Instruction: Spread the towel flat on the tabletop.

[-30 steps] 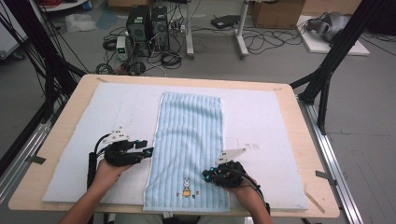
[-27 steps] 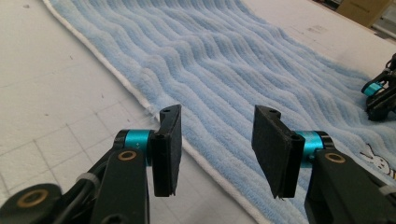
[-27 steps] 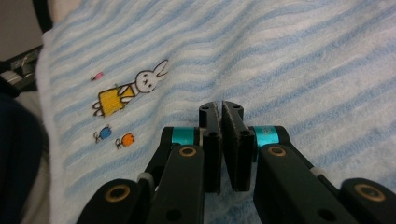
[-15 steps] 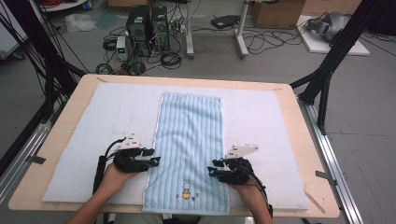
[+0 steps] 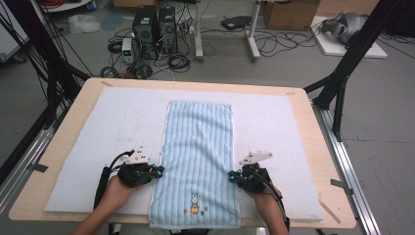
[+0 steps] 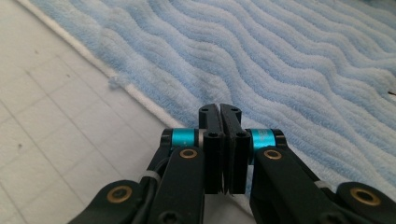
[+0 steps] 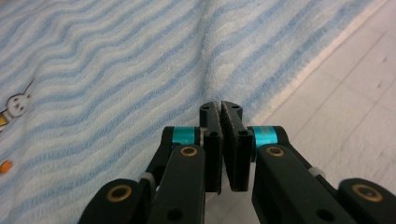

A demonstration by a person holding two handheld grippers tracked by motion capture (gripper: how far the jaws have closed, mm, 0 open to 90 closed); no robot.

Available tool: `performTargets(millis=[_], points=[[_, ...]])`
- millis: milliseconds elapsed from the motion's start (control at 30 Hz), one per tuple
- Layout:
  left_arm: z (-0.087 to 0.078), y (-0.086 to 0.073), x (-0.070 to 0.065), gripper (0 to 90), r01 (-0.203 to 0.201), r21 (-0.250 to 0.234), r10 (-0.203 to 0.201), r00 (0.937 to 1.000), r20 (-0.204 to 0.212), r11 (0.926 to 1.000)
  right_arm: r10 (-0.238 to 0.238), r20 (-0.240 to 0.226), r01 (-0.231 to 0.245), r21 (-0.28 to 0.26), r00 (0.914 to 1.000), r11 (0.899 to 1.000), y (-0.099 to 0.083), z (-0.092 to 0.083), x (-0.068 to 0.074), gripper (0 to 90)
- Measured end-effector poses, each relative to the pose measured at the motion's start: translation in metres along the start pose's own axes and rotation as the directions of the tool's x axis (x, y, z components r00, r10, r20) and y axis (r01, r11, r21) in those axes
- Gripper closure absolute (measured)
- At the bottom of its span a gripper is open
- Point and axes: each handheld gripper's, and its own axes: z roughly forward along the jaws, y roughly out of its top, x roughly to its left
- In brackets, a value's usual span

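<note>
Gripping the blue striped towel (image 5: 198, 161), lying lengthwise away from the person on the white mat (image 5: 98, 147) atop the worktop (image 5: 313, 147), left gripper (image 5: 157, 171) and right gripper (image 5: 232, 176) have just closed, fingers together at opposite long edges near its close end, equally near.

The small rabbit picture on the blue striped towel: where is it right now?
In the high view the rabbit picture sits near the blue striped towel's near edge, between the left tool and right tool.
</note>
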Motion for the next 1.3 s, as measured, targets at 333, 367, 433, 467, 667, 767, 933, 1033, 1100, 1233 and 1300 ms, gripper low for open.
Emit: performTargets(millis=[333,367,433,467,667,767,933,1033,1100,1233,1300], points=[[-0.007,0.002,0.010,56.6,0.106,-0.094,-0.108,0.9941,-0.014,0.9899,0.041,0.082,-0.034,-0.088,0.9958,0.996,0.002,-0.010,-0.010,59.3],[-0.006,0.003,0.014,52.9,0.113,-0.100,-0.116,0.9930,-0.022,0.9885,0.056,0.112,-0.044,-0.109,0.9922,0.993,0.003,-0.009,-0.013,59.2],[-0.006,0.005,0.021,49.5,0.121,-0.117,-0.126,0.9913,-0.038,0.9858,0.086,0.155,-0.064,-0.143,0.9841,0.988,0.007,-0.007,-0.021,59.1],[-0.006,0.006,0.024,49.0,0.130,-0.123,-0.136,0.9899,-0.041,0.9839,0.097,0.171,-0.070,-0.157,0.9805,0.985,0.010,-0.004,-0.025,59.2],[-0.005,0.014,0.042,46.7,0.175,-0.160,-0.186,0.9810,-0.056,0.9716,0.146,0.240,-0.098,-0.200,0.9597,0.975,0.028,0.018,-0.050,58.6],[-0.005,0.020,0.047,46.0,0.176,-0.169,-0.189,0.9799,-0.064,0.9697,0.156,0.252,-0.111,-0.186,0.9550,0.976,0.036,0.029,-0.056,59.6],[0.000,0.028,0.054,46.2,0.184,-0.189,-0.201,0.9770,-0.073,0.9646,0.128,0.217,-0.093,-0.165,0.9678,0.982,0.046,0.041,-0.059,66.3],[0.006,0.033,0.059,46.6,0.188,-0.175,-0.203,0.9767,-0.071,0.9664,0.088,0.193,-0.064,-0.129,0.9772,0.990,0.046,0.048,-0.060,75.8],[0.010,0.037,0.063,46.6,0.188,-0.179,-0.203,0.9764,-0.072,0.9657,0.072,0.182,-0.050,-0.125,0.9807,0.991,0.047,0.048,-0.061,84.3],[0.016,0.046,0.070,46.3,0.192,-0.189,-0.211,0.9741,-0.082,0.9629,0.060,0.246,-0.038,-0.093,0.9674,0.995,0.049,0.043,-0.067,86.3],[0.020,0.050,0.074,45.9,0.198,-0.194,-0.217,0.9724,-0.085,0.9609,0.079,0.219,-0.057,-0.107,0.9725,0.993,0.047,0.041,-0.072,81.1]])
